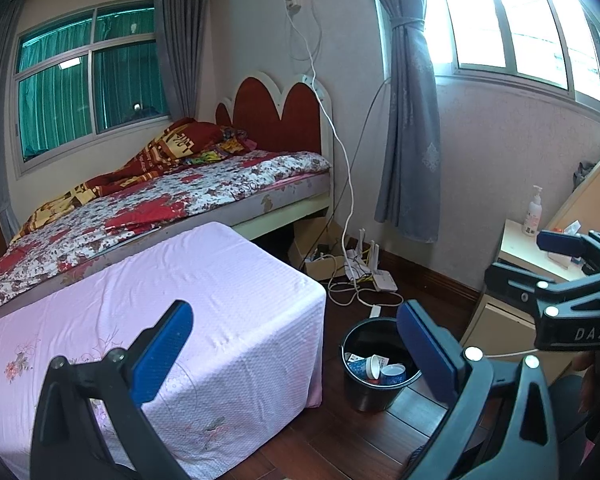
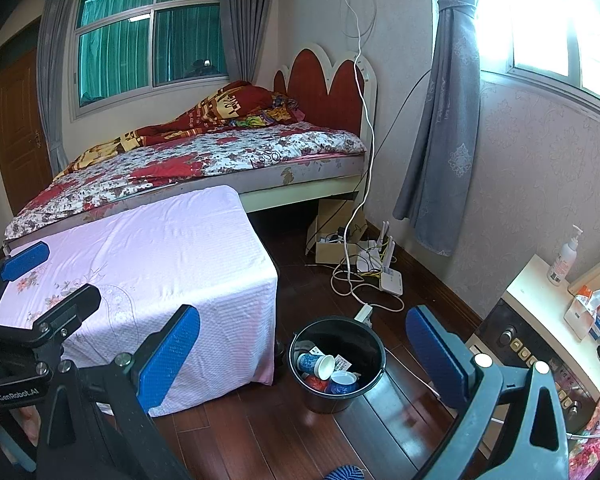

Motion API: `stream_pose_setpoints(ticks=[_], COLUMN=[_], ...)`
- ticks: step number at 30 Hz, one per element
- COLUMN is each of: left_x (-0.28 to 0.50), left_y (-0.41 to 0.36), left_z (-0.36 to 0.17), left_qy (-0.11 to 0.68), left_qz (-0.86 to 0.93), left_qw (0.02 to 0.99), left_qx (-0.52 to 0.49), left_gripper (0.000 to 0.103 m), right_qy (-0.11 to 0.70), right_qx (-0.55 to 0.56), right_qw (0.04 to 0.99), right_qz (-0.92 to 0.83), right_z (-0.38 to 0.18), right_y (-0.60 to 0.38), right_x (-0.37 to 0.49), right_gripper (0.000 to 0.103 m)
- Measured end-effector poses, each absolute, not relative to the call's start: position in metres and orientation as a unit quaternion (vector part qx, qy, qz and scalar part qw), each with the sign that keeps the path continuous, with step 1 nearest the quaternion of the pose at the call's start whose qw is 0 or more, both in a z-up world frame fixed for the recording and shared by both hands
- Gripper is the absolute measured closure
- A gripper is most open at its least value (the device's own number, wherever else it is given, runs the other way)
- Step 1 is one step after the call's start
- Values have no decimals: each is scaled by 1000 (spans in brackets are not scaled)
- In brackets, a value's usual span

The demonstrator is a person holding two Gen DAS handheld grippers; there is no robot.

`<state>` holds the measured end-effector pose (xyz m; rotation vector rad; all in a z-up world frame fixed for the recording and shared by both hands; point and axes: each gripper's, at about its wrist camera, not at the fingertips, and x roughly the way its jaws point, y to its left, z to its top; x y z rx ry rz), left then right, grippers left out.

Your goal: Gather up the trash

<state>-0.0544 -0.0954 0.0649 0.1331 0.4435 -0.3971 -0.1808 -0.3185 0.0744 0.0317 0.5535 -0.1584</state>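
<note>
A black bin (image 1: 374, 390) (image 2: 336, 394) stands on the wooden floor beside a low table under a pink cloth (image 1: 204, 312) (image 2: 152, 264). Inside the bin lie blue and white paper cups (image 1: 382, 370) (image 2: 320, 364) and a scrap of paper. My left gripper (image 1: 296, 356) is open and empty, held above the table's corner and the bin. My right gripper (image 2: 304, 356) is open and empty, raised over the bin. Each gripper shows at the edge of the other's view, the right one (image 1: 568, 264) and the left one (image 2: 32, 280).
A bed (image 2: 220, 160) with a floral cover stands behind the table. A cardboard box, routers and loose white cables (image 2: 360, 272) lie on the floor by the wall. A nightstand (image 2: 540, 320) with a pump bottle (image 2: 564, 258) stands at the right.
</note>
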Motion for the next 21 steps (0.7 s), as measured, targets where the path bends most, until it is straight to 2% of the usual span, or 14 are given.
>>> stream_pose_setpoints(ticks=[21], left_x=[-52], left_y=[-89], left_z=[62], left_qy=[213], left_qz=[-196], left_qw=[955], left_qx=[68], left_gripper=[1], right_qy=[279], right_qx=[14], right_qw=[957], right_qz=[-75], right_z=[69], right_y=[-327], right_x=[-183], right_gripper=[0])
